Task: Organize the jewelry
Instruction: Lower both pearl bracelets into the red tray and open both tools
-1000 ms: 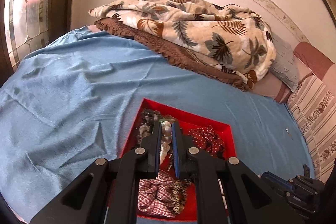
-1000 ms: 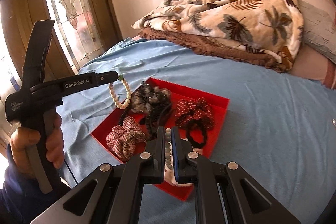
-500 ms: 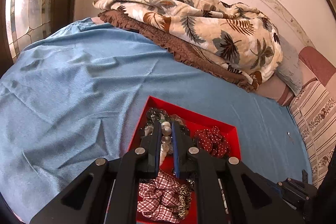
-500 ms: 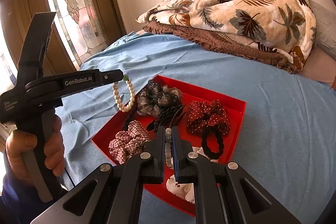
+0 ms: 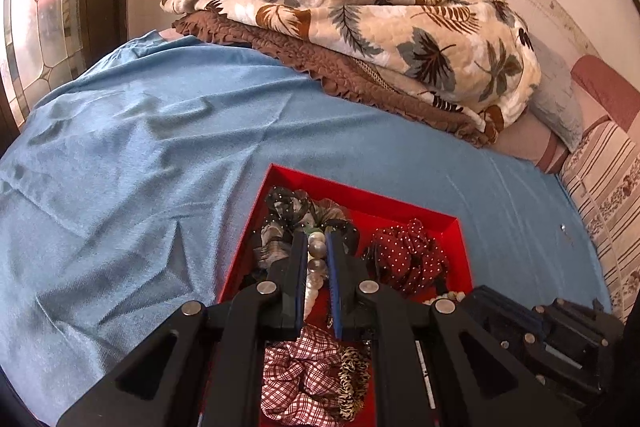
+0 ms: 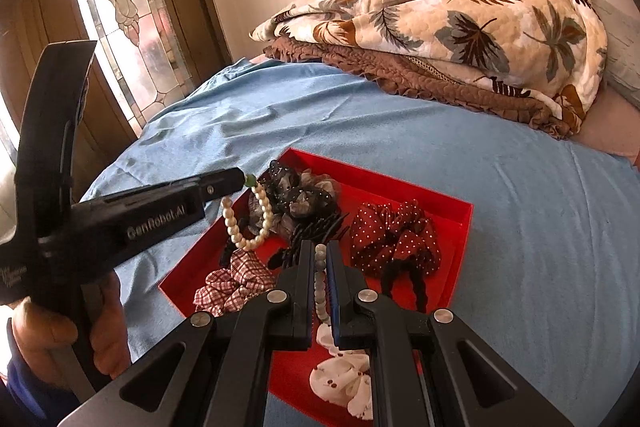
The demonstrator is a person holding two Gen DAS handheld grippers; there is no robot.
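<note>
Black "GenRobot.AI" lettering on left tongs (image 6: 245, 179)

A bedroom: blue-sheeted bed (image 5: 160, 163), folded blanket (image 5: 360, 27), pillows (image 5: 600, 179).

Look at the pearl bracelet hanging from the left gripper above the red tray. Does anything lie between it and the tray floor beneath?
Yes. The pearl bracelet hangs from the left gripper over the tray's left side, where a dark scrunchie and a plaid scrunchie already lie. Bare floor of the red tray shows farther back.
</note>
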